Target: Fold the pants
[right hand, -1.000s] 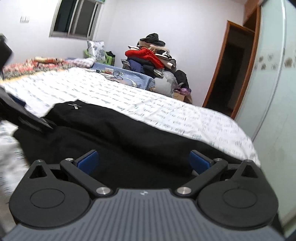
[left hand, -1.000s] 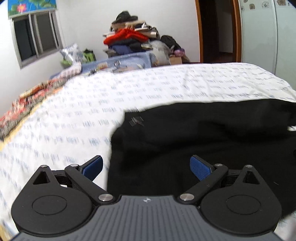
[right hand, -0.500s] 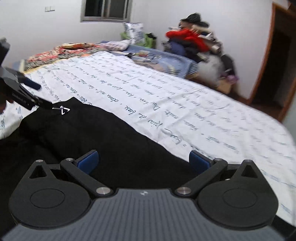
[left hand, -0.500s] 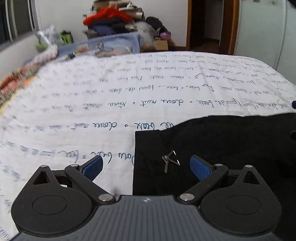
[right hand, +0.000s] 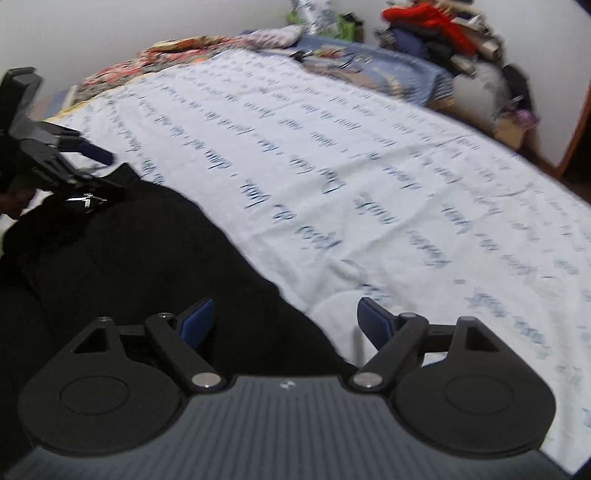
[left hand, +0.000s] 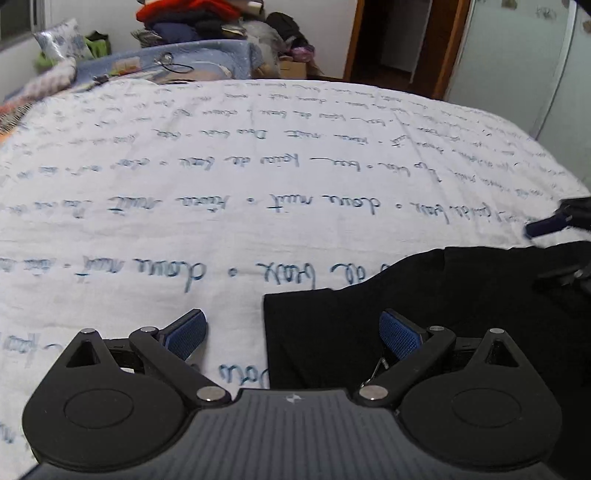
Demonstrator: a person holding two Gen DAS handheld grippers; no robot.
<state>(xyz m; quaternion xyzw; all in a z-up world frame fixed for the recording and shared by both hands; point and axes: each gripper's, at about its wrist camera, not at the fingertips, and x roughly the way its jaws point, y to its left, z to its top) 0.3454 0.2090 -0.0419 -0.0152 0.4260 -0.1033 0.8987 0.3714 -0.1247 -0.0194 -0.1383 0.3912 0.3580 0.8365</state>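
While the left gripper [left hand: 291,332] was held wide open and empty, the right gripper [right hand: 284,321] was closing over the limp black pants [right hand: 147,258], judged best pinched at the edge.

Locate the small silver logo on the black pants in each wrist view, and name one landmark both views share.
Left wrist view: the silver logo peeks out low and right of centre, mostly hidden behind a finger of the left gripper.
Right wrist view: the logo sits far left, on the pants just under the left gripper.
Shared landmark: the pile of clothes with a red garment by the far wall.
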